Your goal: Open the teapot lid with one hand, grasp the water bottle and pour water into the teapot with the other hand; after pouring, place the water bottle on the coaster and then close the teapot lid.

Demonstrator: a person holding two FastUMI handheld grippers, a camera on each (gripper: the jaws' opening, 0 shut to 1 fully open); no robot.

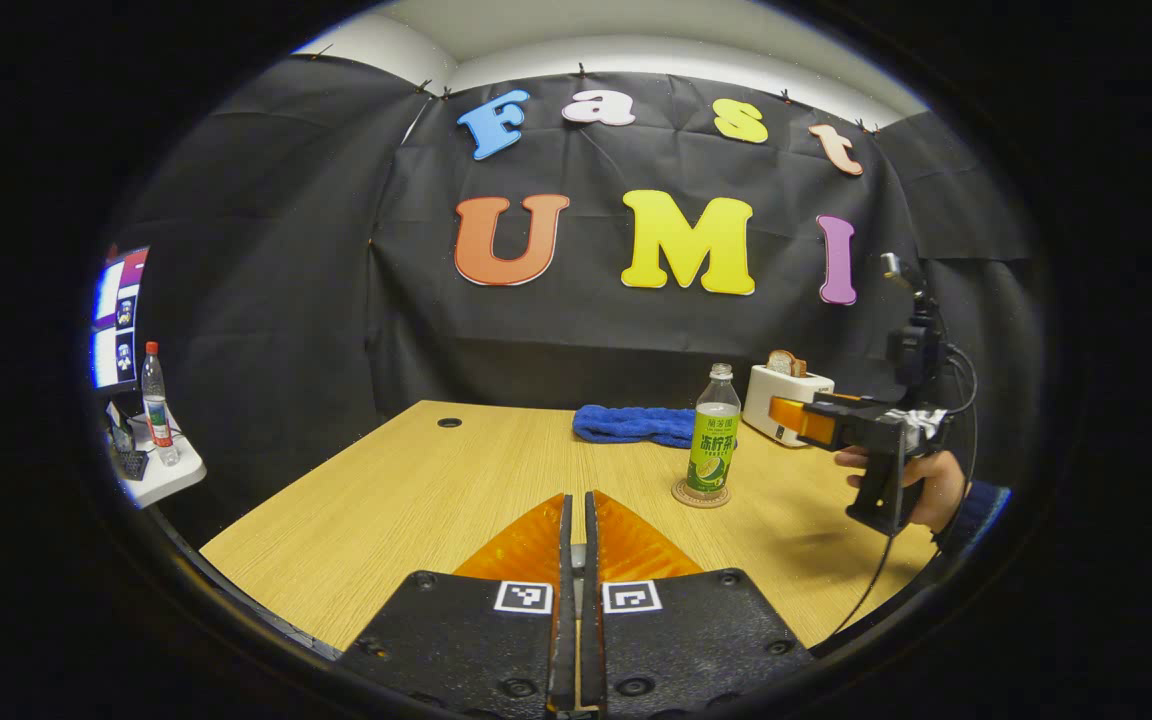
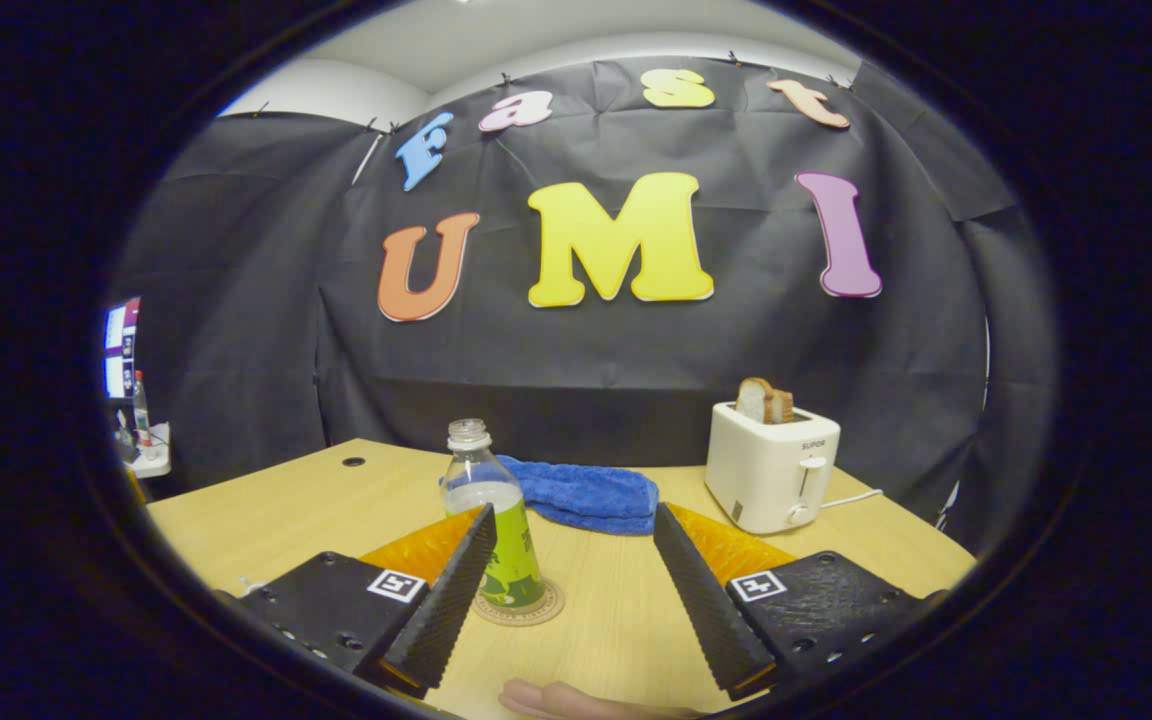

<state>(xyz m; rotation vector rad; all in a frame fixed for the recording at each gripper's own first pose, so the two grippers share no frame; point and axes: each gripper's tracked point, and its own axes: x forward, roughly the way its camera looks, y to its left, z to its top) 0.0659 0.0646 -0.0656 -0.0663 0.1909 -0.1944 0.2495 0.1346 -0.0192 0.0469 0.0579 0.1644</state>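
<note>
Upright, the water bottle [image 2: 489, 520] tops its coaster [image 2: 521, 606]; right tongs [image 2: 576, 590] apart, left tongs [image 1: 577, 560] together.

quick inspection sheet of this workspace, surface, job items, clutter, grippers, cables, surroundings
surface: wooden table, light grain, round hole near the far left corner
job's things: water bottle upright on the coaster, cap off as far as can be told
clutter: blue towel bunched behind the bottle; white toaster with bread slices in it
grippers: left gripper fingers together, nothing between them; right gripper open, apart from the bottle, held by a hand
cables: toaster cord on the table; black cable hanging from the right gripper
surroundings: black cloth wall; side shelf with a second bottle, screen behind it
</note>
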